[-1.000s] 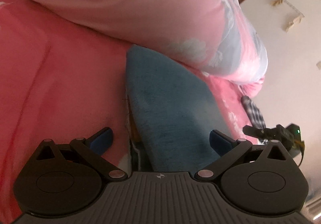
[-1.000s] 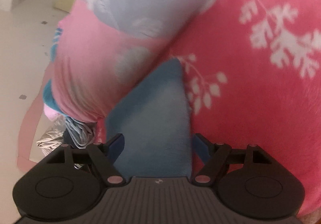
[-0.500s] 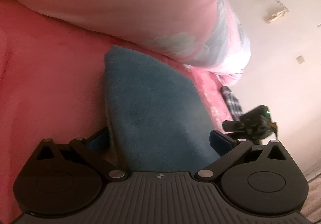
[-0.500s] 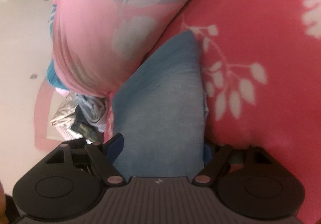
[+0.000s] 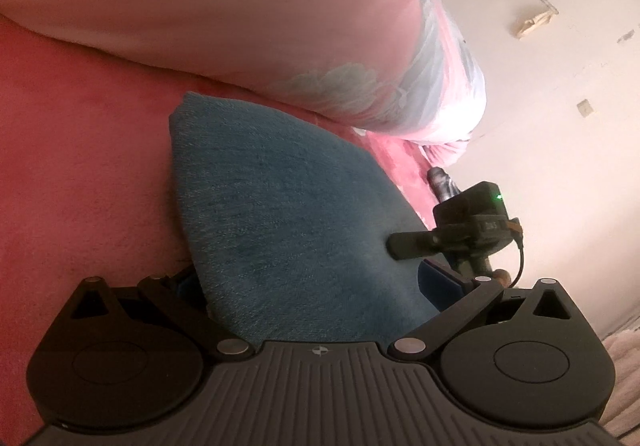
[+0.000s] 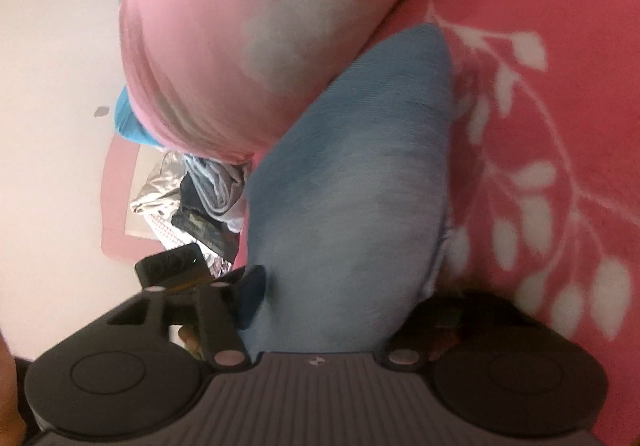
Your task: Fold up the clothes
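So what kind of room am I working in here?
Most likely a bedroom. The blue garment lies on a pink leaf-print bed cover, next to a big rolled pink quilt, with a heap of loose clothes beyond the bed's edge.

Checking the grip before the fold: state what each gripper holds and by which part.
Both hold the blue garment. The left gripper and the right gripper each straddle its near edge; whether the fingers are clamped on it cannot be told.

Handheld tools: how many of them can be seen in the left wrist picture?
2. The left tool fills the bottom of the picture, with the blue folded garment between its fingers. The right tool shows at the garment's right edge. Its fingertips are hidden there.
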The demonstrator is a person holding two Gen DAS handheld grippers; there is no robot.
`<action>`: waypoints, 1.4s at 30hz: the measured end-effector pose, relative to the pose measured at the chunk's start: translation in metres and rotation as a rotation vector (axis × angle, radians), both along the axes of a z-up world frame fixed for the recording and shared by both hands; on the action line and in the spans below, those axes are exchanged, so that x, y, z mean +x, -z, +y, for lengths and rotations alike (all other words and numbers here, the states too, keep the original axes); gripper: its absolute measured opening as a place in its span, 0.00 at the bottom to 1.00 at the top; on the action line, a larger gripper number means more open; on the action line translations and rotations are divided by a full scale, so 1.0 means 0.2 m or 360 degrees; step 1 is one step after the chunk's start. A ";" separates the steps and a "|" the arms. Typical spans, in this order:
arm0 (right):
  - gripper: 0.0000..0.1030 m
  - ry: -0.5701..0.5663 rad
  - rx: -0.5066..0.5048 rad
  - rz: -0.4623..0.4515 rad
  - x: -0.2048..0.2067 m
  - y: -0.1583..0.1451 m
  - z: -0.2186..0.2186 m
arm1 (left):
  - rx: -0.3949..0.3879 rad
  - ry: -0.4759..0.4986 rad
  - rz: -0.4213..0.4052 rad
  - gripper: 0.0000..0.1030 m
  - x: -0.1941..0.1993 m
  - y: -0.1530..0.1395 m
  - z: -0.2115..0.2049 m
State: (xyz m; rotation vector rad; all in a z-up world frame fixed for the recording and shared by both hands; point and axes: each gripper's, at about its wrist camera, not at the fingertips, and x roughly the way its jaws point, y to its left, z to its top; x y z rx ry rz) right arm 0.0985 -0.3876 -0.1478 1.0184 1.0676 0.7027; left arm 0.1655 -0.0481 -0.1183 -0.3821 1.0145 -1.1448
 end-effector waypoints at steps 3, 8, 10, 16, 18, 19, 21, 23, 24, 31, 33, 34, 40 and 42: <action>0.41 0.0014 0.0013 -0.0051 -0.01 0.01 0.00 | -0.0004 0.0009 -0.0025 1.00 -0.01 0.00 0.01; 0.40 0.0026 -0.0010 -0.0140 -0.04 0.01 0.01 | -0.0002 0.0017 -0.0049 1.00 -0.01 -0.01 0.01; 0.40 0.0030 -0.0015 -0.0133 -0.04 0.01 0.01 | 0.0004 0.0008 -0.0044 1.00 -0.01 -0.01 0.00; 0.41 0.0162 -0.0154 -0.0032 -0.05 -0.07 0.08 | -0.0055 -0.0184 0.0183 0.99 0.03 -0.01 0.00; 0.41 0.0201 -0.0265 -0.0042 -0.07 -0.14 0.12 | -0.0091 -0.0223 0.0281 0.99 0.04 -0.03 0.02; 0.39 0.0216 -0.0306 -0.0055 -0.08 -0.17 0.14 | -0.0104 -0.0236 0.0314 0.99 0.04 -0.04 0.03; 0.33 0.0240 -0.0309 -0.0073 -0.10 -0.21 0.15 | -0.0113 -0.0231 0.0324 0.99 0.02 -0.06 0.03; 0.31 0.0258 -0.0307 -0.0089 -0.13 -0.24 0.15 | -0.0120 -0.0207 0.0337 0.99 0.00 -0.09 0.01; 0.31 0.0264 -0.0313 -0.0098 -0.14 -0.25 0.14 | -0.0122 -0.0196 0.0345 0.99 -0.02 -0.10 0.00; 0.30 0.0329 -0.0339 -0.0176 -0.32 -0.39 0.04 | -0.0175 -0.0050 0.0335 0.99 -0.14 -0.23 -0.17; 0.30 0.0372 -0.0343 -0.0205 -0.39 -0.43 -0.05 | -0.0187 -0.0005 0.0341 0.99 -0.16 -0.26 -0.26; 0.30 0.0396 -0.0344 -0.0226 -0.43 -0.45 -0.11 | -0.0192 0.0020 0.0342 0.99 -0.18 -0.29 -0.32; 0.30 0.0581 -0.0396 -0.0358 -0.70 -0.59 -0.51 | -0.0213 0.0252 0.0291 0.99 -0.24 -0.44 -0.85; 0.30 0.0665 -0.0449 -0.0383 -0.80 -0.65 -0.66 | -0.0232 0.0352 0.0290 0.99 -0.26 -0.47 -1.08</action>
